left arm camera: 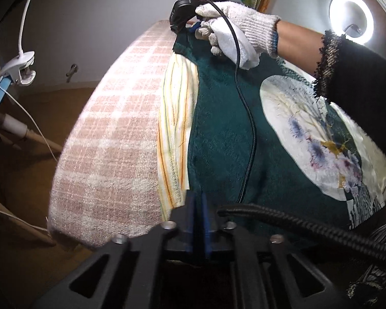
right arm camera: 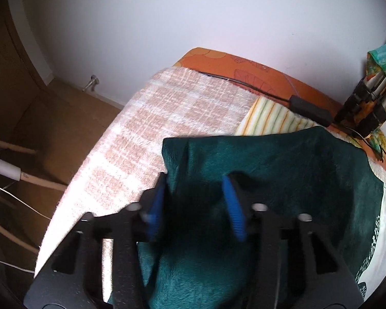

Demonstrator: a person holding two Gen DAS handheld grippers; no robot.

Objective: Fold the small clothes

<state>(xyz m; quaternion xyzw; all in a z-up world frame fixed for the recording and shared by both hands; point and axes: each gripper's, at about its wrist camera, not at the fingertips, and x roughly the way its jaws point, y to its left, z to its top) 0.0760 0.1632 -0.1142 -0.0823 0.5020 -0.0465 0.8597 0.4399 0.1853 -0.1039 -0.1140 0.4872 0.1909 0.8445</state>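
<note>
The dark green garment [left arm camera: 226, 139] lies spread on the pink checked towel [left arm camera: 110, 139] that covers the work surface; all positions below are given relative to this garment.

Left wrist view only: the left gripper [left arm camera: 198, 206] sits at the garment's near edge with its blue pads pressed together, clenched on the green fabric. At the garment's far edge, a gloved hand [left arm camera: 234, 33] holds the right gripper [left arm camera: 193, 27] against the cloth. A round cream patch with a floral print [left arm camera: 319, 139] lies on the garment's right part. A black braided cable [left arm camera: 247, 118] runs down across its middle. A ring light [left arm camera: 351, 18] glows beyond its far right.

Right wrist view only: the right gripper [right arm camera: 194, 193] has its blue pads [right arm camera: 234, 211] set apart, with a raised fold of green fabric between them; whether the pads press it cannot be told. An orange patterned cover [right arm camera: 244, 63] extends beyond the garment's far edge.

A yellow striped cloth [left arm camera: 176, 134] lies partly under the garment's left edge. Left of that, the towel is bare up to its edge.
</note>
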